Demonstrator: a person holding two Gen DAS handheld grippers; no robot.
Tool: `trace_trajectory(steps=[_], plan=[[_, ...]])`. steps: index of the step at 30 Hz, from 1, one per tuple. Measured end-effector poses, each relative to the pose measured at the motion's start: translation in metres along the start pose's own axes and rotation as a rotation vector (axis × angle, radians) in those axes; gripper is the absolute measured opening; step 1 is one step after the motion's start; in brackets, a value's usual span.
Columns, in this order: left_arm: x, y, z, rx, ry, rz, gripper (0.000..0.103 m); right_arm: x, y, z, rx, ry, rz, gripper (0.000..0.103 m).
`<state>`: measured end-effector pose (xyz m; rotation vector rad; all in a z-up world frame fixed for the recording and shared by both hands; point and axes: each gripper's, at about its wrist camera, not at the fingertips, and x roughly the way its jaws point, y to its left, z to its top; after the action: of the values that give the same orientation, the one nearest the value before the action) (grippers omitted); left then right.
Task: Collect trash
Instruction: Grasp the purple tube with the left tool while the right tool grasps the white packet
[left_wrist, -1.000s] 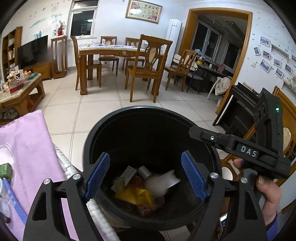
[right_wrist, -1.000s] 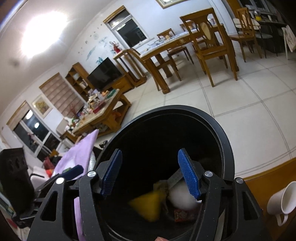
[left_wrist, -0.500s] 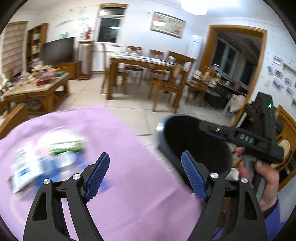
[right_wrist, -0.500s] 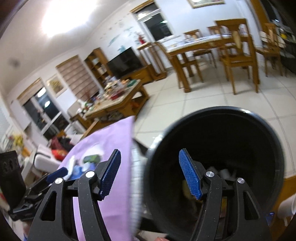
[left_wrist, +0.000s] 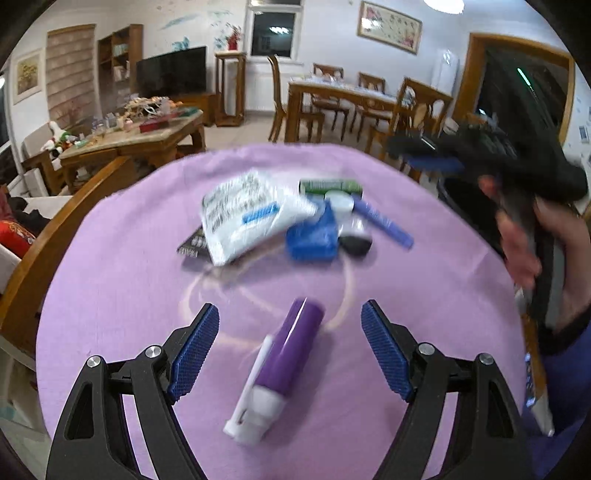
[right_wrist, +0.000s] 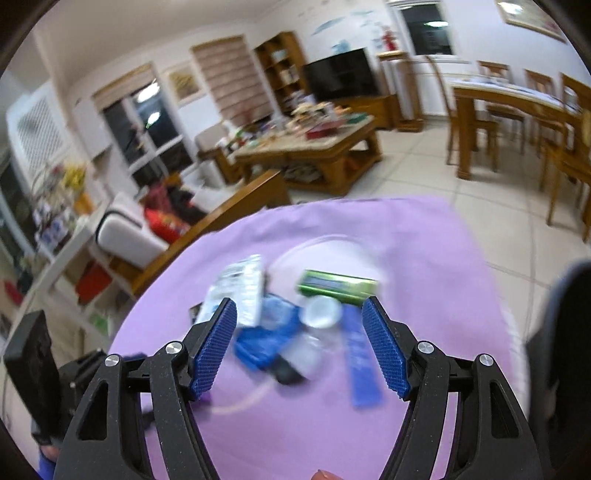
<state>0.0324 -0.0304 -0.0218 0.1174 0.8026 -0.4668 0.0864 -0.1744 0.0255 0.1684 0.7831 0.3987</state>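
Two tools swing off the bin and I'm back over the purple-covered counter, so the last drop is done and I'm lining up fresh pickups. A second ago both views looked down into the black bin; now it has slipped out of sight and the remaining trash fills the frame. My left tool hangs with its jaws spread and nothing between the pads, right above a purple tube with a white cap lying flat on the cloth, nearest piece to me. My right tool is empty too, jaws wide apart, aimed at the cluster further in: a white wrapper, a blue packet, a green box, a blue strip and a small black piece, all touching or overlapping. Everything's blurred, I'm moving fast. My read: the tube is the easy grab for the left; the heap needs a slower, settled approach to single out one item.
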Motion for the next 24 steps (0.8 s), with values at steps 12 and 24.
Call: trace_trajectory(steps=[12, 24], plan=[[0.023, 0.018, -0.021, 0.042, 0.121, -0.057, 0.037, 0.140, 0.051, 0.027, -0.095, 0.243, 0.018, 0.070], [0.014, 0.022, -0.020, 0.015, 0.062, -0.071, 0.032, 0.112, 0.063, 0.020, -0.120, 0.157, 0.077, 0.025]])
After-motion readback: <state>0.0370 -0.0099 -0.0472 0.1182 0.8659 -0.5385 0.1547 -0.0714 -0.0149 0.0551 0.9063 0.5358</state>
